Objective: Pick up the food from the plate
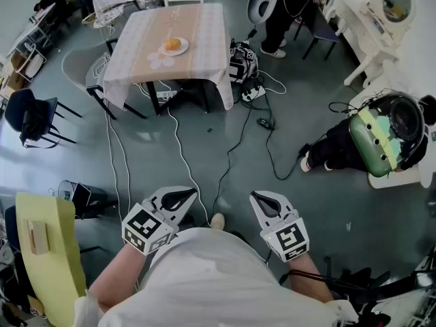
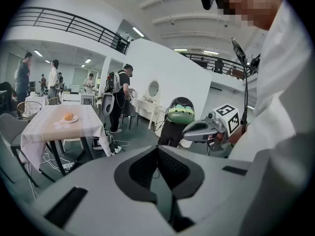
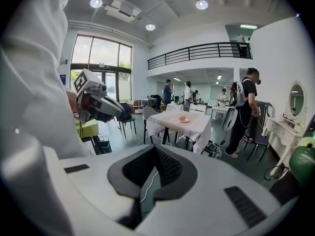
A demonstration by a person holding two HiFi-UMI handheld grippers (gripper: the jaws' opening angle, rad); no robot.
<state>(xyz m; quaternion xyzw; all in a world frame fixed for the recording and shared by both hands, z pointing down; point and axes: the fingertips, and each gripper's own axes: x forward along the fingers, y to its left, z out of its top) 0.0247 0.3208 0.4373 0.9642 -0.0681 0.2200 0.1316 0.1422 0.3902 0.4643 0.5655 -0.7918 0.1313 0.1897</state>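
Note:
An orange piece of food [image 1: 172, 44] lies on a small white plate [image 1: 182, 50] on a table with a pale checked cloth [image 1: 204, 33], far ahead of me across the floor. Both grippers hang close to my body, well short of the table. The left gripper [image 1: 180, 199] and the right gripper [image 1: 261, 199] are shut with nothing between their pads. The left gripper view shows its own closed jaws [image 2: 157, 149], with the food [image 2: 69, 116] small at the left. In the right gripper view, the food [image 3: 182, 117] lies beyond the shut jaws [image 3: 156, 149].
Cables [image 1: 231, 148] trail over the grey floor between me and the table. A yellow-green chair [image 1: 44, 251] stands at my left and a dark chair [image 1: 30, 118] further left. A crouched person with a green pack [image 1: 378, 142] is at the right, and another person [image 1: 286, 5] stands behind the table.

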